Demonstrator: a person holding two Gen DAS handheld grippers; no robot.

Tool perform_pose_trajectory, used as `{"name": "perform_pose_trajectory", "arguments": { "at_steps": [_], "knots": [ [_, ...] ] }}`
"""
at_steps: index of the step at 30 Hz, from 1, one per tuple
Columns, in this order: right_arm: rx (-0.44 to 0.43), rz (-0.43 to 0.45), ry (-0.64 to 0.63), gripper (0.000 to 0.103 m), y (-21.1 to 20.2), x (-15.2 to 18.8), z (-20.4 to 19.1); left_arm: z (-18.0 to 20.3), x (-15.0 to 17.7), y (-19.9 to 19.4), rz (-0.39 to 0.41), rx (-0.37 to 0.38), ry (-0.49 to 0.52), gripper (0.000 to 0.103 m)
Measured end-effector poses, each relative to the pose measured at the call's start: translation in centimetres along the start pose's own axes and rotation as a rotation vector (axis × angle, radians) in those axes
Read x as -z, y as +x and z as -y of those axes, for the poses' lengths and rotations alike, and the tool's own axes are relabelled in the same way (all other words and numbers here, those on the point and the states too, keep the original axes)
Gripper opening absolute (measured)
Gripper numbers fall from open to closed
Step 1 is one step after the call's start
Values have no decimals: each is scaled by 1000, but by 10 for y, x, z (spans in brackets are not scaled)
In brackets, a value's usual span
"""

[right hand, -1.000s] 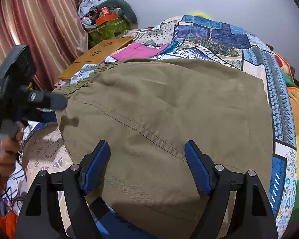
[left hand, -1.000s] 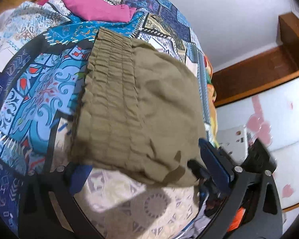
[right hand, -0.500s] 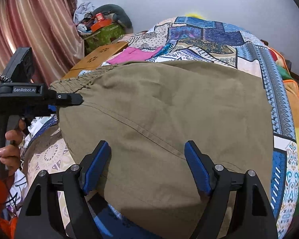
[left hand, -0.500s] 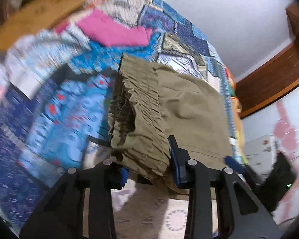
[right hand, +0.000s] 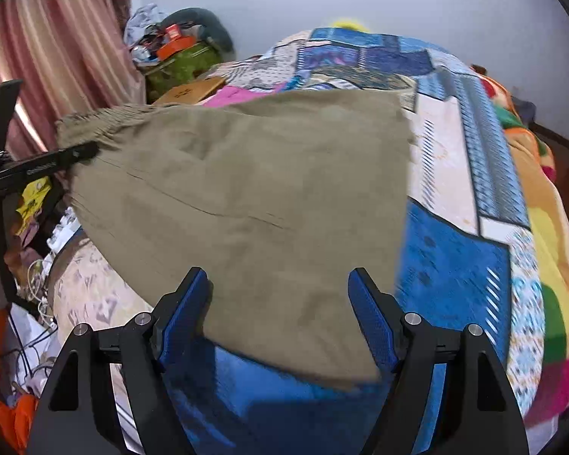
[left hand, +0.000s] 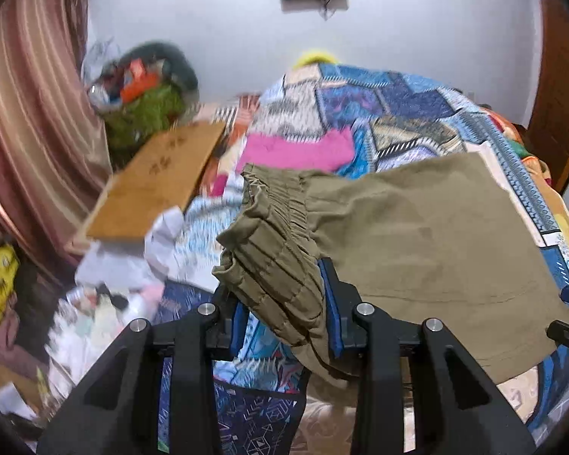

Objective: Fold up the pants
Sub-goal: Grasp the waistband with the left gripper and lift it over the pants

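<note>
The folded olive pants [left hand: 417,242] lie on the patchwork quilt [left hand: 390,106] of a bed. My left gripper [left hand: 284,314] is shut on the gathered elastic waistband [left hand: 277,242] at the pants' left corner and lifts it off the quilt. In the right wrist view the pants [right hand: 254,197] spread ahead, and my right gripper [right hand: 278,314] is open, its blue pads on either side of the near edge without gripping it. The left gripper shows there at the far left [right hand: 68,155], on the waistband.
A folded pink garment [left hand: 296,151] lies on the quilt beyond the pants. A wooden board [left hand: 159,182] and a green bag of clutter [left hand: 144,106] stand left of the bed by the curtain [left hand: 30,121]. Loose items and cables lie on the floor at left [right hand: 38,276].
My left gripper swung round, closed on the waistband and lifted it. The pants' near edge slid back between the right gripper's open fingers, baring blue quilt below.
</note>
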State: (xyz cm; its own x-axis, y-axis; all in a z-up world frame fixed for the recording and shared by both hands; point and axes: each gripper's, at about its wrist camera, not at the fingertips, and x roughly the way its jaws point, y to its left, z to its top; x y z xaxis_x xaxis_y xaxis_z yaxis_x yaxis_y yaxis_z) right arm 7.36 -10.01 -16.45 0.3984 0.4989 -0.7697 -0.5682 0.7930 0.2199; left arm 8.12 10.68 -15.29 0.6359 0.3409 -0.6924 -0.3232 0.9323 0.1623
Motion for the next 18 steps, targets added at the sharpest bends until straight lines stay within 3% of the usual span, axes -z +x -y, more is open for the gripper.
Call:
{"name": "perform_pose_trajectory", "arguments": {
  "at_steps": [4, 9, 14, 18],
  "knots": [
    [0, 3, 50, 73, -5, 5, 17, 18, -20, -22, 71, 30, 45, 32],
    [-25, -7, 63, 76, 3, 9, 19, 53, -53, -49, 140, 153, 83, 29],
    [-38, 10, 75, 77, 2, 13, 20, 96, -74, -61, 150, 278, 129, 28],
    [-46, 17, 95, 77, 2, 13, 21, 131, -79, -58, 113, 381, 150, 28]
  ]
}}
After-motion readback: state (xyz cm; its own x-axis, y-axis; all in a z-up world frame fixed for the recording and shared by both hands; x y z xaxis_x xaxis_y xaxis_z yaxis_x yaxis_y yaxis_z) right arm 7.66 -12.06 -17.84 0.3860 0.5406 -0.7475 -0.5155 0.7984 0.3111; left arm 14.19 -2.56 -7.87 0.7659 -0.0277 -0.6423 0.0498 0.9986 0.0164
